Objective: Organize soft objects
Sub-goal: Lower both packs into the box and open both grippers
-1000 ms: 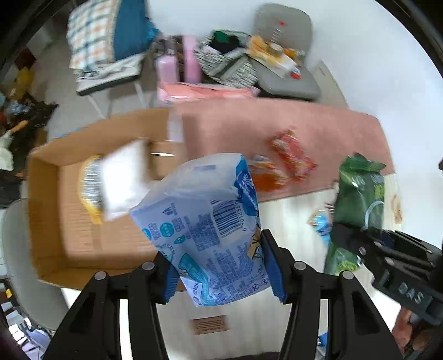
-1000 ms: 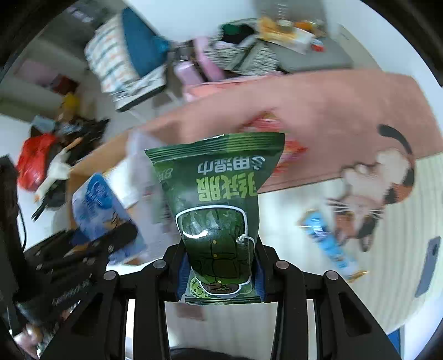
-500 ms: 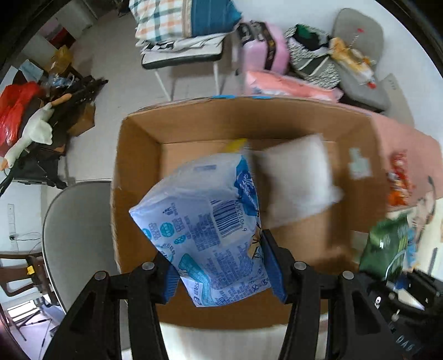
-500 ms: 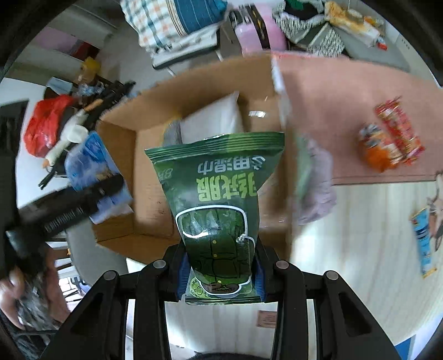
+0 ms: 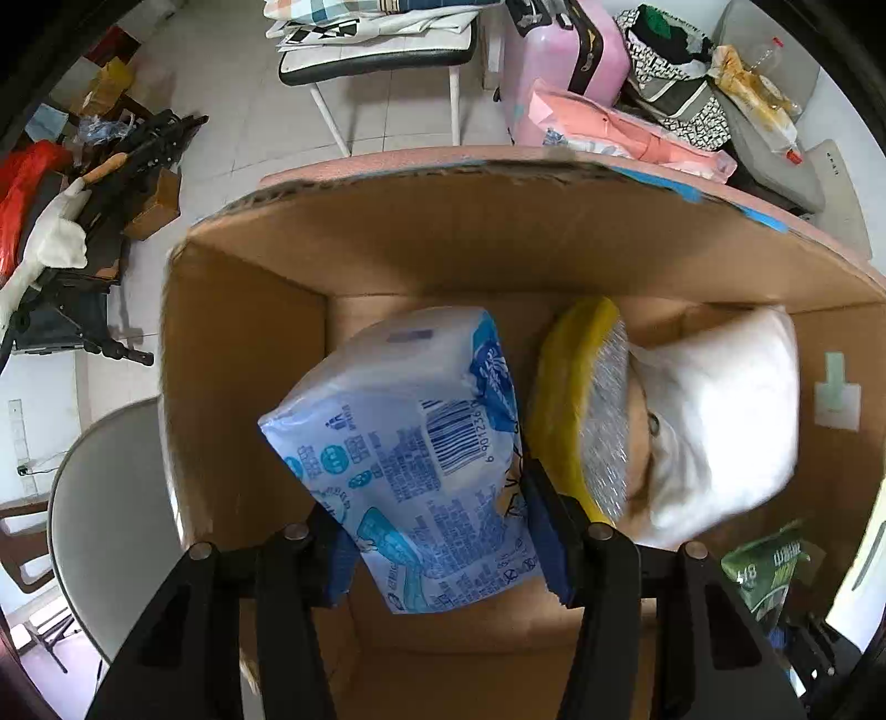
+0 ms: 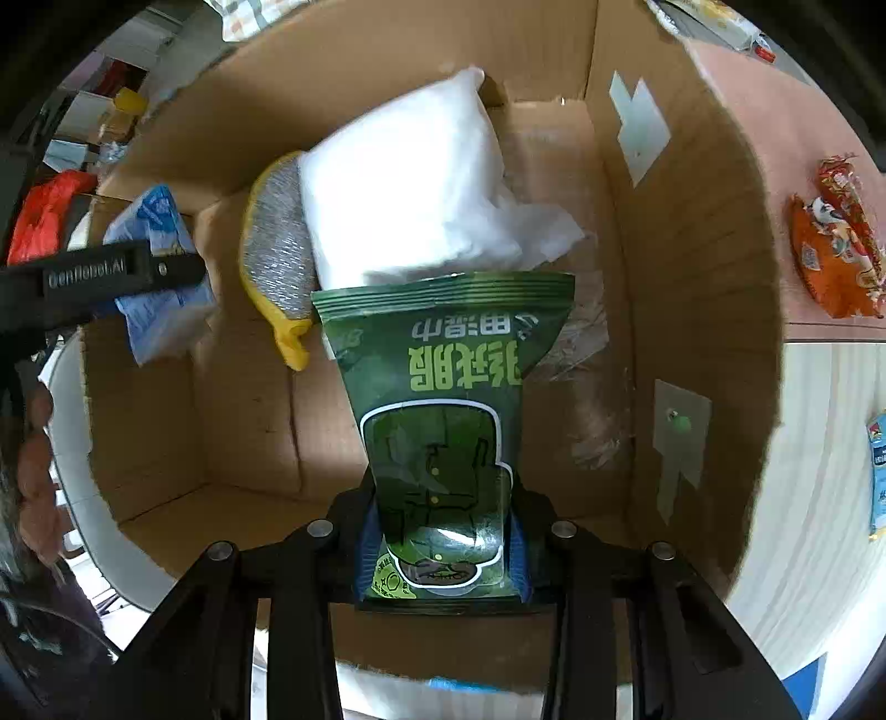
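My left gripper [image 5: 448, 554] is shut on a blue and white soft pack [image 5: 410, 443] and holds it over the open cardboard box [image 5: 498, 232]. My right gripper [image 6: 440, 554] is shut on a green wipes pack [image 6: 443, 399] held inside the same box [image 6: 692, 310]. In the box lie a white pillow-like pack [image 5: 720, 410] [image 6: 410, 183] and a yellow and silver sponge pad [image 5: 581, 399] [image 6: 274, 249]. The green pack [image 5: 767, 559] shows at the lower right of the left wrist view. The blue pack [image 6: 160, 266] and left gripper show at the left of the right wrist view.
Red and orange snack packs [image 6: 836, 243] lie on the pink mat [image 6: 786, 127] right of the box. A blue packet [image 6: 877, 476] lies at the far right. A grey chair [image 5: 105, 520] stands left of the box, a pink suitcase [image 5: 559, 50] and clutter behind it.
Both grippers have moved left from the mat to the box and lowered their packs towards its inside. The box contents now look much closer.
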`<state>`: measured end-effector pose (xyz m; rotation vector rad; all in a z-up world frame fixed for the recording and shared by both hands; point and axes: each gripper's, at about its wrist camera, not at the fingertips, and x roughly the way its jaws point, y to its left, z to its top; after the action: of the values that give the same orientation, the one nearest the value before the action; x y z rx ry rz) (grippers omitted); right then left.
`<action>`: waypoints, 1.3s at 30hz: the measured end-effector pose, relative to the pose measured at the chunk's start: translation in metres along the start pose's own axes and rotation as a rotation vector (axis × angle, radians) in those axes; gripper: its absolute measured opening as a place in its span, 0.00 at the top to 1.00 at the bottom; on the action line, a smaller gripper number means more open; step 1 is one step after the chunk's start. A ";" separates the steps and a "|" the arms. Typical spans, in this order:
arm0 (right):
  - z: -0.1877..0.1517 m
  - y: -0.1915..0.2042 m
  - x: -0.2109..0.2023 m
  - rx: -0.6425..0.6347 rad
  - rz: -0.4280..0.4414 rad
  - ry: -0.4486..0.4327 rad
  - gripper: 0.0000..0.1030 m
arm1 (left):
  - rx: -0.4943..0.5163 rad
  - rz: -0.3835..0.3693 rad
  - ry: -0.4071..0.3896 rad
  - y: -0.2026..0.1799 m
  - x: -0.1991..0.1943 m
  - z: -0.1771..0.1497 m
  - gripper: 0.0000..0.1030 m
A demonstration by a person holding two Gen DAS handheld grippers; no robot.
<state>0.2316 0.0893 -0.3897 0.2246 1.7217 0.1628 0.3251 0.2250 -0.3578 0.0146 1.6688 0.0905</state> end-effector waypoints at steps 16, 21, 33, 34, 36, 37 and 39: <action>0.000 0.030 0.007 -0.046 -0.031 -0.001 0.20 | 0.000 -0.049 0.005 0.002 -0.008 0.012 0.19; -0.012 0.042 -0.021 -0.076 -0.081 -0.057 0.00 | -0.005 -0.090 -0.069 0.007 -0.046 -0.012 0.06; -0.045 0.026 -0.097 -0.110 -0.160 -0.248 0.00 | -0.027 -0.095 -0.242 0.009 -0.112 -0.102 0.06; -0.049 0.026 -0.106 -0.117 -0.156 -0.258 0.00 | -0.031 -0.090 -0.257 0.008 -0.117 -0.112 0.06; -0.060 0.026 -0.121 -0.129 -0.145 -0.287 0.00 | -0.037 -0.079 -0.286 0.006 -0.128 -0.128 0.06; -0.064 0.026 -0.125 -0.134 -0.141 -0.296 0.00 | -0.037 -0.078 -0.297 0.005 -0.132 -0.135 0.06; -0.077 0.026 -0.140 -0.144 -0.128 -0.322 0.00 | -0.039 -0.075 -0.319 0.004 -0.142 -0.149 0.06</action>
<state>0.1786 0.0822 -0.2365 0.0304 1.3925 0.1470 0.1912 0.2123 -0.2021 -0.0609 1.3465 0.0604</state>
